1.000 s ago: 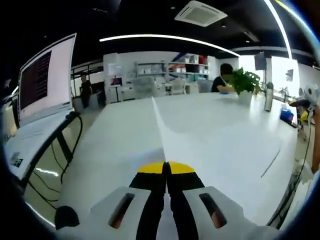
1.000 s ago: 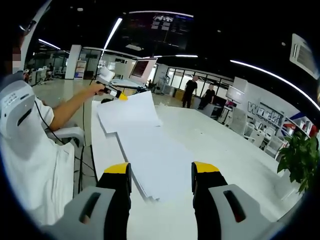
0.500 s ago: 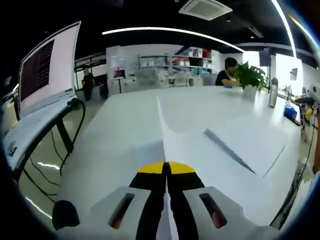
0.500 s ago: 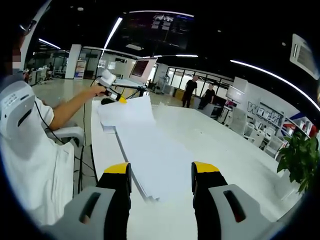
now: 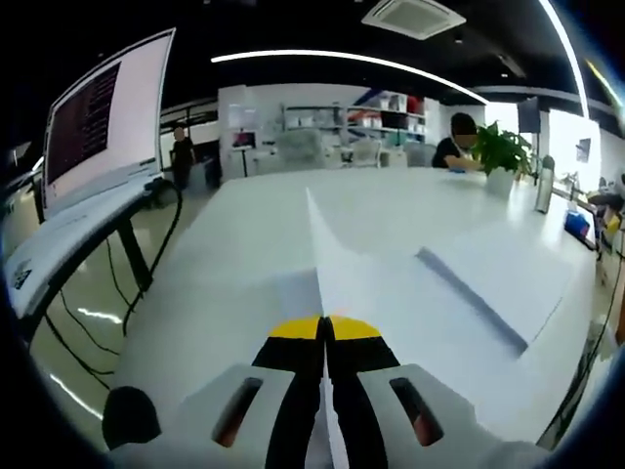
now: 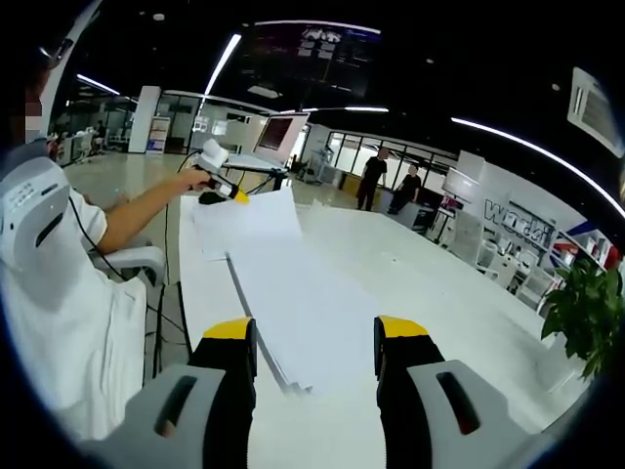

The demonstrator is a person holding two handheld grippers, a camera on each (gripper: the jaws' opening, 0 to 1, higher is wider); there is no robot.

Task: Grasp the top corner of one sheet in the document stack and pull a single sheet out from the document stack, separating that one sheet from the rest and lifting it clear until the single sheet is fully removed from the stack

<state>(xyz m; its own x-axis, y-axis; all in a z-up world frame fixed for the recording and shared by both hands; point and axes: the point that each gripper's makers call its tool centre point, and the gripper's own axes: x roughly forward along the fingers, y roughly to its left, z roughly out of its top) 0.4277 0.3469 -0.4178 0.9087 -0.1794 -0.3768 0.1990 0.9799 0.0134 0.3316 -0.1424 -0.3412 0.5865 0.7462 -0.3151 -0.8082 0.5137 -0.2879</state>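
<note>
Sheet (image 6: pixel 246 213) sits lower than before, pinched at its corner by left gripper (image 5: pixel 325 327); right gripper (image 6: pixel 314 344) jaws spread over stack (image 6: pixel 308 318) on white table (image 6: pixel 430 293); office behind.

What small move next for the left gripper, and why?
Probably lift the left gripper and draw it farther away from the stack. It is shut on the sheet by a corner, but the sheet's far part seems to overlap the stack.

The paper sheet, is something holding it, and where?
The left hand-held gripper pinches the single sheet by its corner, lifted off the stack. The right hand-held gripper is open, holding nothing.
</note>
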